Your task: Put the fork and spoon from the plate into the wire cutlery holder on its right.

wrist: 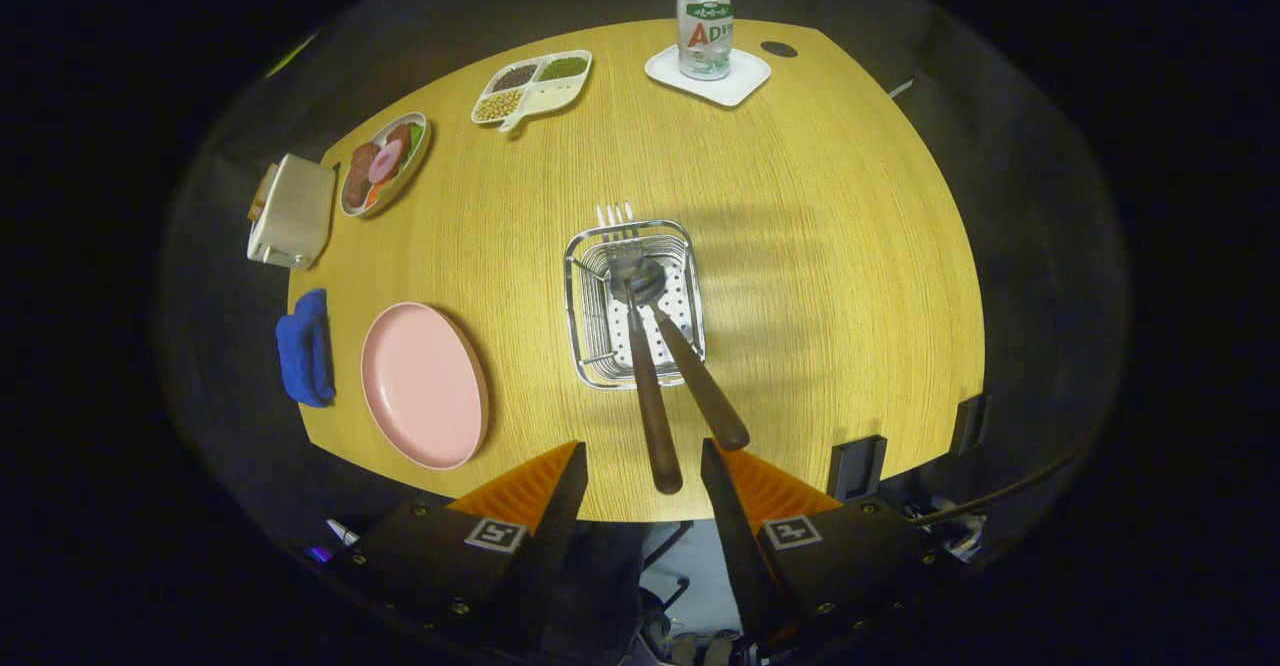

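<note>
**Fork and spoon standing in the wire holder, gripper empty above**

Seen from above the wooden table [820, 276]. Fork [640, 366] and spoon [690, 371] both in the wire cutlery holder [582, 311], heads down at its far end, fork tines poking past the far rim. Long axes running from the holder toward the gripper [642, 471], handles leaning up and out over the near rim, the two crossing at the heads and splaying apart toward the handle ends. Fork handle ending between the fingers, spoon handle ending just ahead of the right finger. Fingers spread wide, gripping nothing. Pink plate [425, 386] bare, just left of the holder, near the table's front edge. Blue cloth [305, 346] at the left edge. Open tabletop right of the holder and beyond it, up to the bottle [705, 24] on its white coaster [745, 81].
</note>
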The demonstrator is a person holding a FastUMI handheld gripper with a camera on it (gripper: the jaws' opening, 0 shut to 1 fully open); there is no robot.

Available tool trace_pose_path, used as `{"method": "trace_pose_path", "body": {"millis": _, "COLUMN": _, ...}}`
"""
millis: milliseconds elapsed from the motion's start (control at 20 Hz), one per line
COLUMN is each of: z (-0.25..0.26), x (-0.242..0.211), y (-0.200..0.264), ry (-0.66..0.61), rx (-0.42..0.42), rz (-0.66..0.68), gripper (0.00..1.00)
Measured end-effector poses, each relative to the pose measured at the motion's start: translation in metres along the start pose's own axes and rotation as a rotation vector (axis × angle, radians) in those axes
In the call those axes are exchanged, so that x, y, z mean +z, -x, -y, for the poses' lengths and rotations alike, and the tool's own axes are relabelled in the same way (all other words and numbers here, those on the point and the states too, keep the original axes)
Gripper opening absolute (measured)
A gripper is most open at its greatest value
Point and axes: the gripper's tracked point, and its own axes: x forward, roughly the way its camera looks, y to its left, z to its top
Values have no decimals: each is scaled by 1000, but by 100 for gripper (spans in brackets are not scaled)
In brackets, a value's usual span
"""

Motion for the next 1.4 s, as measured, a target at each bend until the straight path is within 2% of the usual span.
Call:
{"method": "trace_pose_path", "body": {"millis": 50, "z": 1, "x": 0, "y": 1, "ry": -4, "rx": 1, "rz": 6, "gripper": 77}}
{"method": "trace_pose_path", "body": {"millis": 150, "z": 3, "x": -2, "y": 0, "ry": -10, "rx": -4, "rz": 14, "gripper": 80}}
{"method": "trace_pose_path", "body": {"millis": 550, "z": 3, "x": -7, "y": 10, "ry": -21, "rx": 21, "rz": 32, "gripper": 80}}
{"method": "trace_pose_path", "body": {"millis": 750, "z": -4, "x": 7, "y": 30, "ry": -25, "rx": 46, "rz": 136, "gripper": 80}}
{"method": "trace_pose_path", "body": {"millis": 900, "z": -7, "x": 35, "y": 60, "ry": -8, "rx": 45, "rz": 323, "gripper": 80}}
{"method": "trace_pose_path", "body": {"millis": 1050, "z": -16, "x": 68, "y": 106, "ry": -11, "rx": 74, "rz": 573, "gripper": 80}}
{"method": "trace_pose_path", "body": {"millis": 1250, "z": -27, "x": 100, "y": 190, "ry": -53, "rx": 115, "rz": 943, "gripper": 80}}
{"method": "trace_pose_path", "body": {"millis": 1400, "z": -32, "x": 110, "y": 255, "ry": -50, "rx": 98, "rz": 1211, "gripper": 80}}
